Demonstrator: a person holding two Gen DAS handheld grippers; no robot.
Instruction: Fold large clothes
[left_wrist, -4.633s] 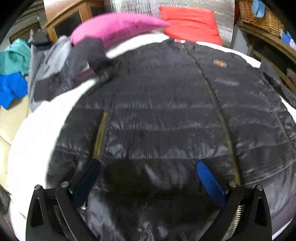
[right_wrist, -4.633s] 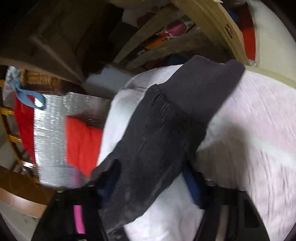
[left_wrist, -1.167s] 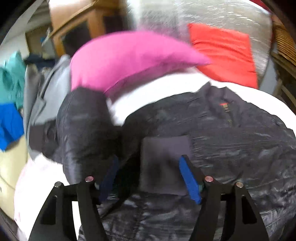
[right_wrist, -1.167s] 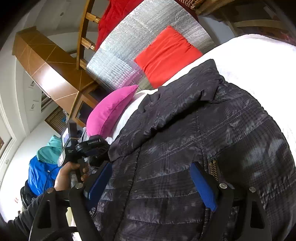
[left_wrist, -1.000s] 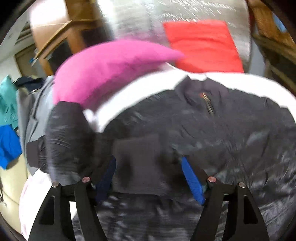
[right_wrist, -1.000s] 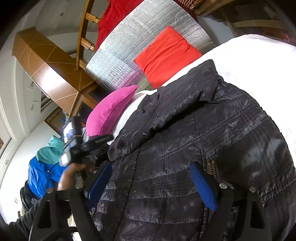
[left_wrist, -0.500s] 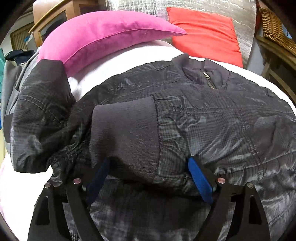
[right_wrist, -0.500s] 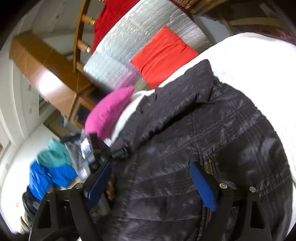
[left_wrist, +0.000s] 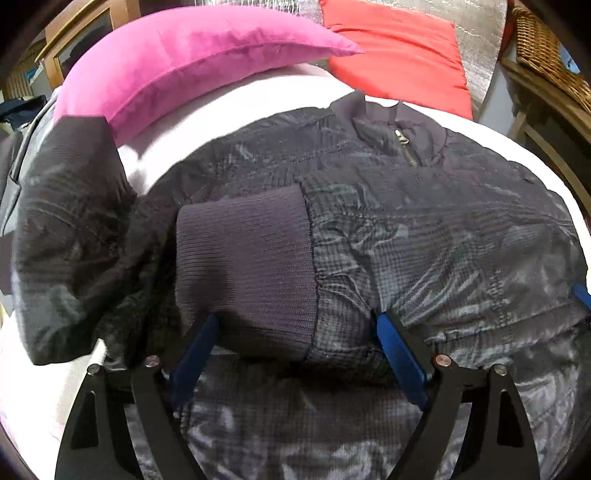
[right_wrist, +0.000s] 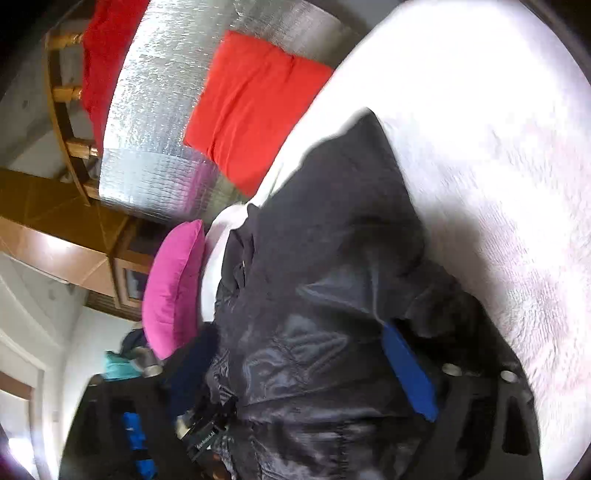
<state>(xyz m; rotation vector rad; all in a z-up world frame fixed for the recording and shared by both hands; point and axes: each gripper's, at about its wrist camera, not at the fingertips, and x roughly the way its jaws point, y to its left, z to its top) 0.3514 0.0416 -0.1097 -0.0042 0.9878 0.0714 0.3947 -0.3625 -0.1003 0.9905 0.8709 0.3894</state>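
Sleeve-fold stage, I'd say: the black puffer jacket lies flat on the white bed, its ribbed cuff between the left gripper's spread, unclamped fingers. The right gripper, fingers apart, straddles the other sleeve; next it probably needs pinching.

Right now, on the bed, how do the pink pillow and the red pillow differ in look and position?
The pink pillow is long, curved and tapers to a point; the red pillow is squarish and flat-sided. The pink pillow lies on the white bedding close behind the dark jacket; the red pillow sits farther back against the silver foil panel. The pink tip overlaps the red pillow's front edge. Both are plain, single-colour, and untouched by either tongs.
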